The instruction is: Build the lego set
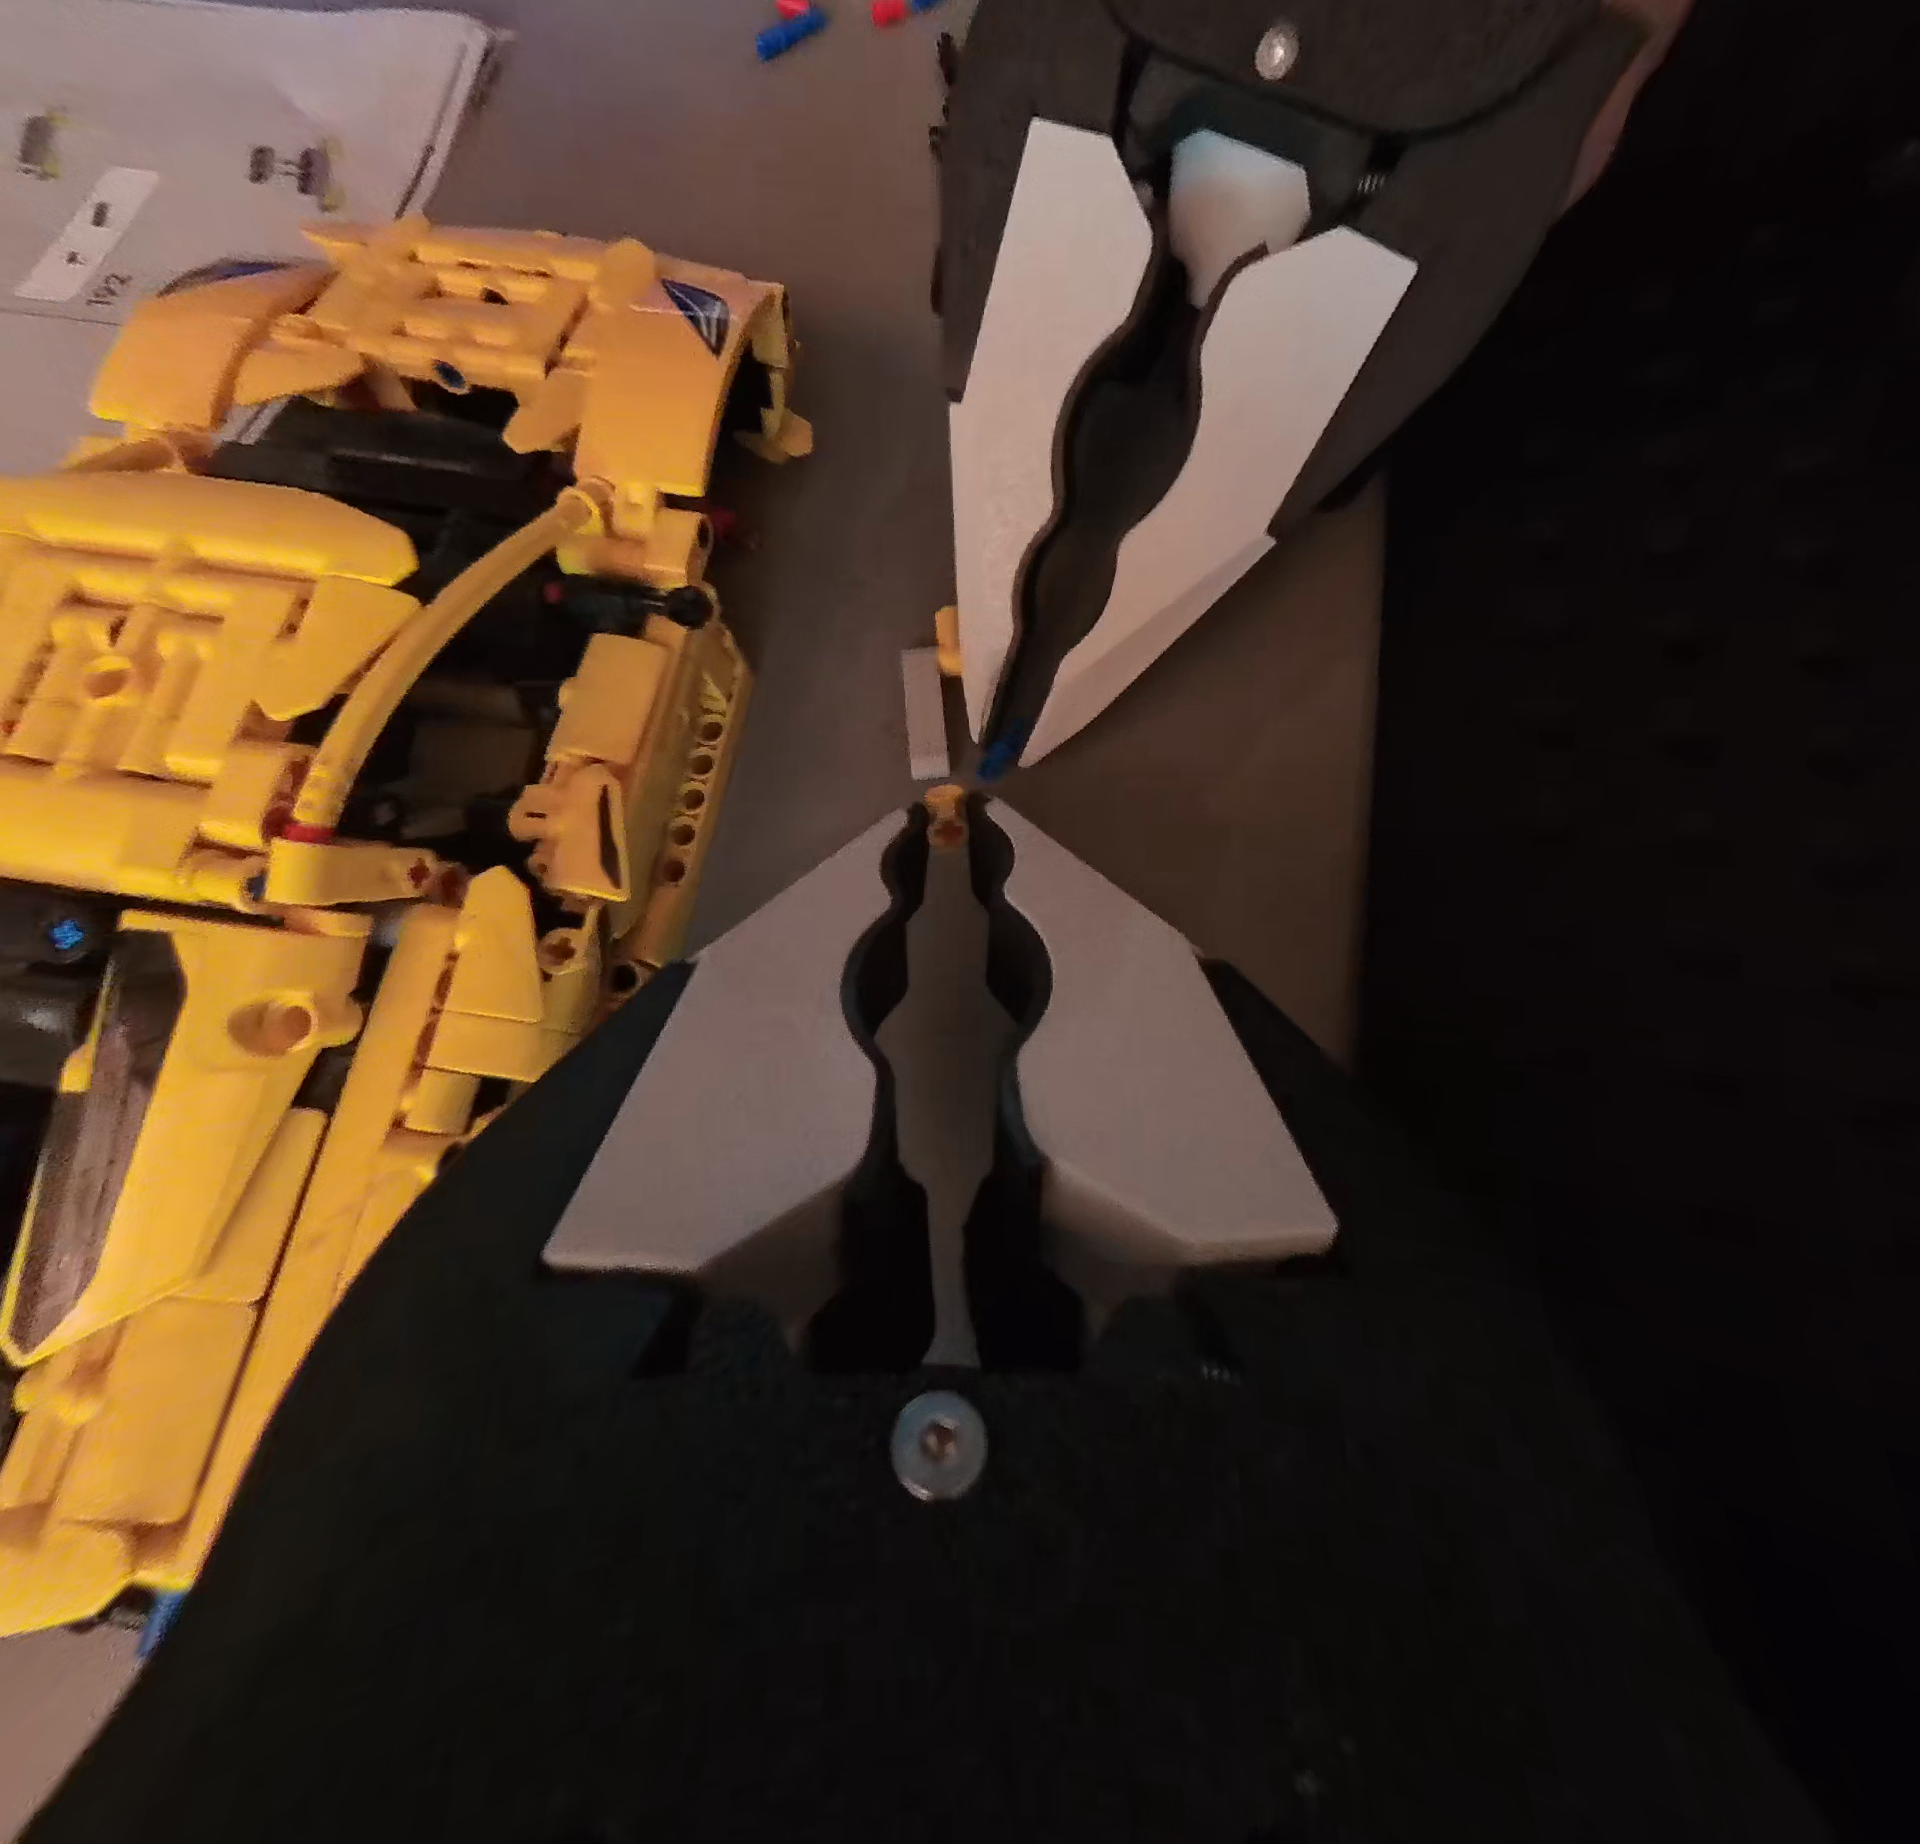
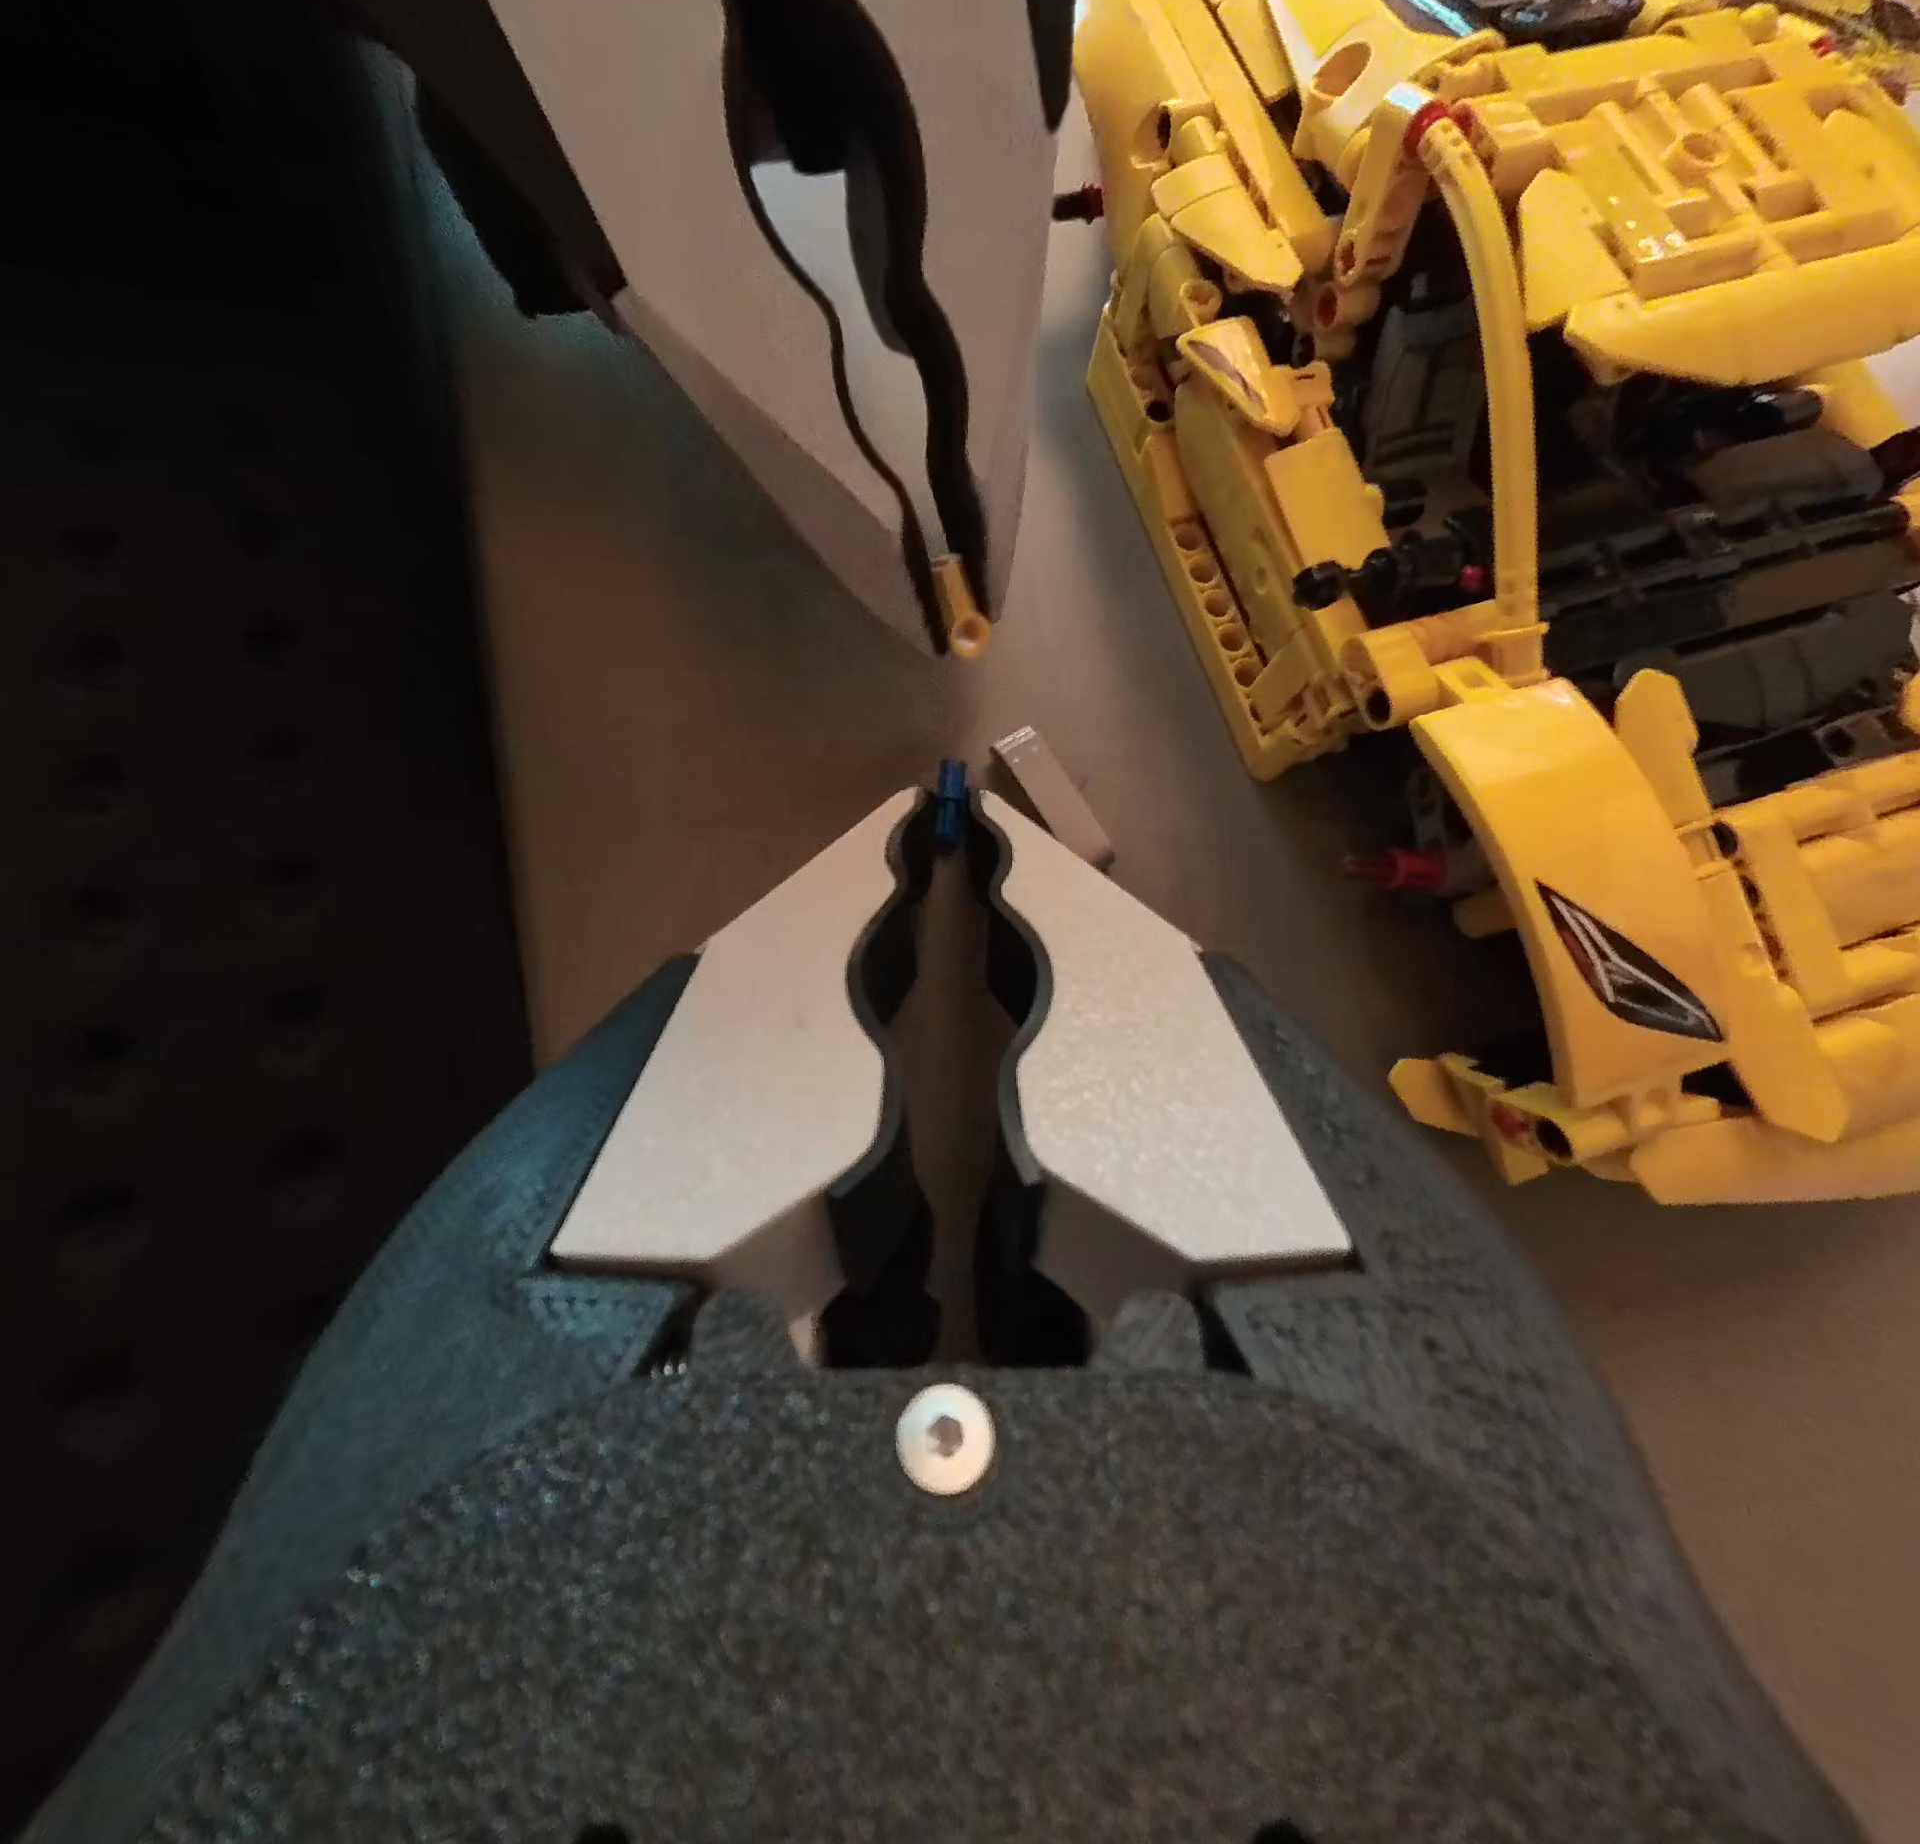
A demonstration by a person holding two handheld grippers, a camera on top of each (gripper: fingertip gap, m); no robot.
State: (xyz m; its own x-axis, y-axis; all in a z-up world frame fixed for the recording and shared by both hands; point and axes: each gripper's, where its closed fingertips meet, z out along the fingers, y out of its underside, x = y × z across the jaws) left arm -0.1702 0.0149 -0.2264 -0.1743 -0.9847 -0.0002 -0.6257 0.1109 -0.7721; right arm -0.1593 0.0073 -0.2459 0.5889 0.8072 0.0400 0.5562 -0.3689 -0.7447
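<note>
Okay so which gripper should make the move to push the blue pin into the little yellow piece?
Right, probably. The right gripper holds the blue pin with its end sticking out, aimed at the open hole of the yellow connector. The left gripper only needs to hold steady.

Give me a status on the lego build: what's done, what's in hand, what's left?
Done: the yellow car body is largely assembled on the table. In hand: the left gripper is shut on a small yellow connector, the right gripper on a blue pin, tips facing, not yet joined. Left: mate them, fit them to the car; loose pieces lie by the instruction booklet.
</note>
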